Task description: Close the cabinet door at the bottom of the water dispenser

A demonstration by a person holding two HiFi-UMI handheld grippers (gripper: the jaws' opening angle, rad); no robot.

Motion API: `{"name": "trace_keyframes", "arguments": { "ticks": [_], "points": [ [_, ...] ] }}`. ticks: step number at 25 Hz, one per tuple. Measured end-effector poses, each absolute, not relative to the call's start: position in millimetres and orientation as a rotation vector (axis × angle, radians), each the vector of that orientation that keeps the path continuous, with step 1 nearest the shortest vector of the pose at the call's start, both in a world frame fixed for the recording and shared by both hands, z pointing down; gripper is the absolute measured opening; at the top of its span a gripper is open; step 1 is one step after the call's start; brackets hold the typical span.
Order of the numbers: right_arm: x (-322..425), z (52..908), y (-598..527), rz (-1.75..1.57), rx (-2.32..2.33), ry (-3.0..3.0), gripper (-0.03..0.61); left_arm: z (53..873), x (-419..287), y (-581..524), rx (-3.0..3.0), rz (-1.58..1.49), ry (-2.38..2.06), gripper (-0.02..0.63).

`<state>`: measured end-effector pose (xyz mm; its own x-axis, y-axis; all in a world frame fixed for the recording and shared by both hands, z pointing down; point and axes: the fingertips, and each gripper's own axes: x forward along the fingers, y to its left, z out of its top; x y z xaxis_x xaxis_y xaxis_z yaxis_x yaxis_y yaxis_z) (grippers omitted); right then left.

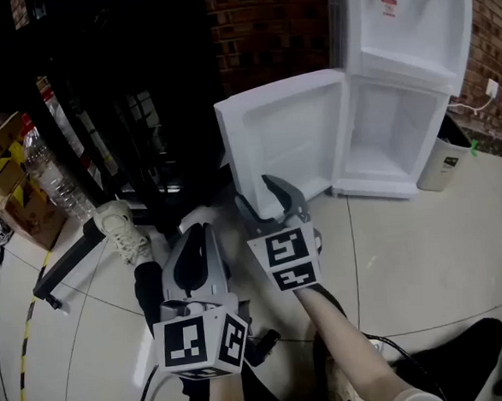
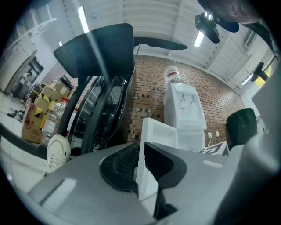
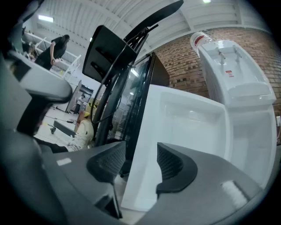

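Observation:
The white water dispenser [image 1: 403, 47] stands against the brick wall, and its bottom cabinet [image 1: 393, 142] gapes open. The cabinet door [image 1: 289, 133] is swung wide to the left, inner face toward me. My right gripper [image 1: 264, 199] sits at the door's lower free edge. In the right gripper view that gripper [image 3: 138, 160] is open, and the door's edge [image 3: 145, 145] stands between the jaws without the pads pressing on it. My left gripper [image 1: 197, 232] hangs lower and to the left, off the door. In the left gripper view it [image 2: 138, 165] looks shut and empty, with the door [image 2: 158, 132] far beyond.
A black metal rack [image 1: 133, 101] fills the left, close to the open door. Water bottles [image 1: 52, 179] and cardboard boxes [image 1: 9, 169] stand beside it. A white shoe [image 1: 124, 230] rests on the floor. A small bin [image 1: 445, 160] sits right of the dispenser.

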<state>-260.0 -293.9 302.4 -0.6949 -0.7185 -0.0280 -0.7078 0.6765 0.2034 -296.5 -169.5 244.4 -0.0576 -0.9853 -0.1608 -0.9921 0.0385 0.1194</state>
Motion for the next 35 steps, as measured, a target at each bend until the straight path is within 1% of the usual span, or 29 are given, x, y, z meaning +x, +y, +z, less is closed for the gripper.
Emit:
{"name": "trace_keyframes", "arguments": {
  "ticks": [5, 10, 12, 13, 17, 22, 30, 35],
  "points": [
    [-272, 303, -336, -0.324, 1.343, -2.756, 0.216, 239, -299, -181, -2.219, 0.469, 2.208, 0.048],
    [-286, 308, -343, -0.364, 1.347, -2.745, 0.219, 237, -303, -182, -2.205, 0.501, 2.209, 0.048],
    [-283, 308, -344, -0.363, 1.369, -2.742, 0.209, 243, -304, -183, -2.223, 0.518, 2.226, 0.048],
    [-282, 308, -344, -0.359, 1.374, -2.742, 0.192, 245, -305, -184, -2.227, 0.520, 2.232, 0.048],
    [-278, 308, -338, -0.357, 1.364, -2.726, 0.193, 250, -310, -184, -2.200, 0.506, 2.267, 0.046],
    [-259, 308, -317, -0.364, 1.378, -2.731, 0.193, 248, -305, -182, -2.126, 0.478, 2.270, 0.046],
    [-219, 309, -281, -0.401, 1.359, -2.722, 0.194, 253, -271, -190, -2.177, 0.374, 2.184, 0.041],
    [-192, 310, -264, -0.372, 1.365, -2.714, 0.196, 262, -253, -189, -2.257, 0.403, 2.163, 0.037]
  ]
}}
